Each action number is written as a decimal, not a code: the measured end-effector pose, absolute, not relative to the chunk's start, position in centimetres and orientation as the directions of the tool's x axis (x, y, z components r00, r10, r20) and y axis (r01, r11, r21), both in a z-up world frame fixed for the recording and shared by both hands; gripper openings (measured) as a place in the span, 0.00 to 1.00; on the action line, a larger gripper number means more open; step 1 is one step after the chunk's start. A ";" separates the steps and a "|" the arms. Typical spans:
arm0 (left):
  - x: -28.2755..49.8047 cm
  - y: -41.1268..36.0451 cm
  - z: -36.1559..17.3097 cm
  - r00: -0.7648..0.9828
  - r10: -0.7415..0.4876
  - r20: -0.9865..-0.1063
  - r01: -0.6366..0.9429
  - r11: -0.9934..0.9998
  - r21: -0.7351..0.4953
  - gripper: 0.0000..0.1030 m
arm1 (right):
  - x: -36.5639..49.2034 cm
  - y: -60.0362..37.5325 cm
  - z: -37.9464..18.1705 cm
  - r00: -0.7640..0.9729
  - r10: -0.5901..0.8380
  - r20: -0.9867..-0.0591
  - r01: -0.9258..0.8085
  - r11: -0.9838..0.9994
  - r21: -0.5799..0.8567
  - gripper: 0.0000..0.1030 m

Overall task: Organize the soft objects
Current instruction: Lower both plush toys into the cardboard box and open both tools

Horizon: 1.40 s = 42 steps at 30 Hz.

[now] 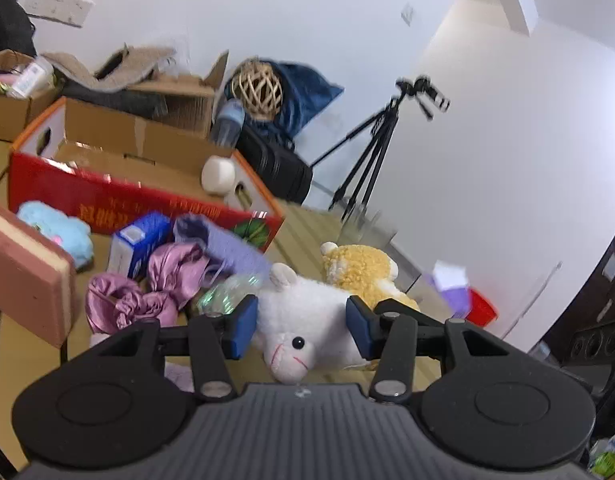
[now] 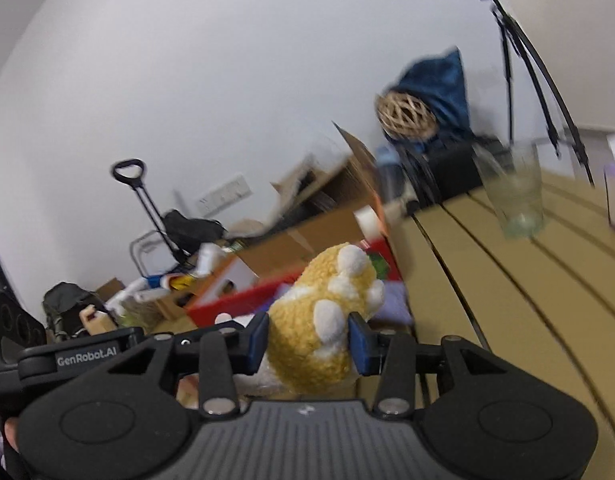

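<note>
In the left wrist view my left gripper (image 1: 301, 326) has its blue pads on both sides of a white plush lamb (image 1: 303, 316) lying on the tan mat, and is shut on it. A yellow plush (image 1: 363, 272) lies just behind it. In the right wrist view my right gripper (image 2: 307, 342) is shut on the yellow plush (image 2: 323, 320), paws up. Pink satin cloth (image 1: 147, 292), a lilac cloth (image 1: 223, 244) and a light blue plush (image 1: 59, 232) lie to the left.
A red cardboard box (image 1: 139, 200) stands behind the pile, with a white cup (image 1: 218, 176) at its corner. A blue carton (image 1: 141, 242), a pink foam block (image 1: 27, 276), a tripod (image 1: 371, 152), a black case (image 1: 279, 168) and a clear glass (image 2: 515, 192) stand around.
</note>
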<state>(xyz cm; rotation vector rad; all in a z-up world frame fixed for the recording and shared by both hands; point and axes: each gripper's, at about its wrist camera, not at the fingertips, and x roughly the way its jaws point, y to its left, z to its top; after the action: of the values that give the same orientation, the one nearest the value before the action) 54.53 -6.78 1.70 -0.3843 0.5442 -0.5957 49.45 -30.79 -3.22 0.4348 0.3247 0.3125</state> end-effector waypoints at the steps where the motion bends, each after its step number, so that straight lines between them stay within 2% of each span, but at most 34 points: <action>1: 54.1 -6.6 2.5 0.708 -0.612 -0.353 0.424 0.767 -0.481 0.48 | 49.2 -30.6 -2.3 0.902 0.367 -0.228 -0.238 0.862 0.447 0.40; 7: 57.0 -5.4 6.3 0.740 -0.592 -0.320 0.394 0.766 -0.508 0.48 | 52.0 -29.7 2.3 0.890 0.407 -0.204 -0.297 0.860 0.415 0.40; 13: 66.5 -5.2 6.5 0.731 -0.570 -0.375 0.317 0.771 -0.553 0.47 | 62.0 -29.2 4.4 0.862 0.422 -0.282 -0.289 0.865 0.411 0.40; 18: 74.6 -5.6 4.6 0.749 -0.504 -0.431 0.231 0.807 -0.543 0.47 | 72.1 -28.9 3.7 0.822 0.437 -0.366 -0.264 0.860 0.437 0.40; 24: 80.3 -6.9 1.3 0.693 -0.469 -0.548 0.175 0.846 -0.503 0.45 | 78.2 -28.6 -0.1 0.803 0.391 -0.451 -0.203 0.889 0.410 0.40; 25: 80.5 -7.2 0.8 0.684 -0.467 -0.560 0.183 0.853 -0.488 0.40 | 78.4 -28.5 -0.8 0.801 0.372 -0.470 -0.189 0.901 0.391 0.41; 28: 80.5 -7.5 0.0 0.674 -0.470 -0.570 0.203 0.860 -0.469 0.43 | 78.7 -27.6 -2.1 0.801 0.283 -0.528 -0.158 0.950 0.270 0.43; 31: 79.4 -7.2 0.7 0.692 -0.464 -0.554 0.210 0.863 -0.460 0.43 | 78.2 -27.5 -2.1 0.805 0.256 -0.536 -0.152 0.961 0.230 0.44; 36: 75.4 -5.3 4.8 0.735 -0.456 -0.503 0.241 0.868 -0.434 0.47 | 75.9 -27.6 1.2 0.838 0.235 -0.492 -0.151 0.967 0.205 0.44; 42: 67.0 -0.9 10.3 0.810 -0.373 -0.452 0.258 0.920 -0.296 0.60 | 69.3 -28.6 7.0 0.870 0.255 -0.422 -0.179 0.961 0.211 0.44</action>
<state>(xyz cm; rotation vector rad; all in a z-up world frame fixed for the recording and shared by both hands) 67.03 -0.90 10.28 -0.2265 0.5273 -0.3400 69.31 -28.57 7.00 0.1680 0.4632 0.2276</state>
